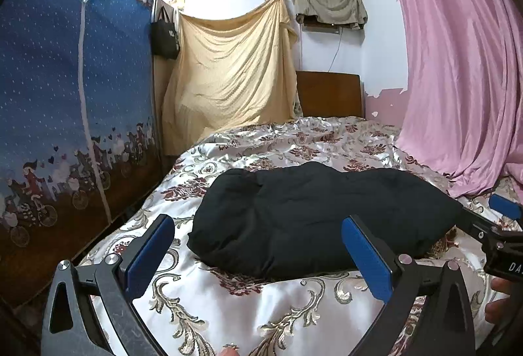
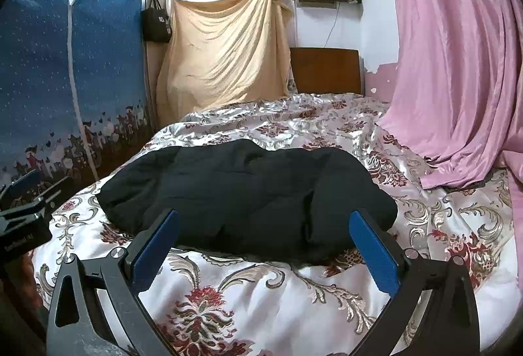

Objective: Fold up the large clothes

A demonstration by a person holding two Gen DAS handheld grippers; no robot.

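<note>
The left gripper is closest in the left wrist view, low over the bed cover, with its two blue pads spread wide and nothing between them. The right gripper looks the same in its own view: pads wide apart, holding nothing. Only the left view shows the tip of the right gripper at the far right edge, just beside the right end of the black coat, and some fingers of a hand under it. Only the right view shows the left gripper from the side, at the far left edge, near the left end of the coat but not touching it. The black coat is puffy and lies in a bundle on the shiny flowered bed cover, in front of both grippers. In the right view its near edge sits right between the two pads. In the left view it lies more toward the right pad. A pink curtain hangs on the right and spills onto the bed beside the coat. A blue cloth closet stands along the left side of the bed. A yellow sheet hangs at the back, next to a black bag and a wooden headboard.
</note>
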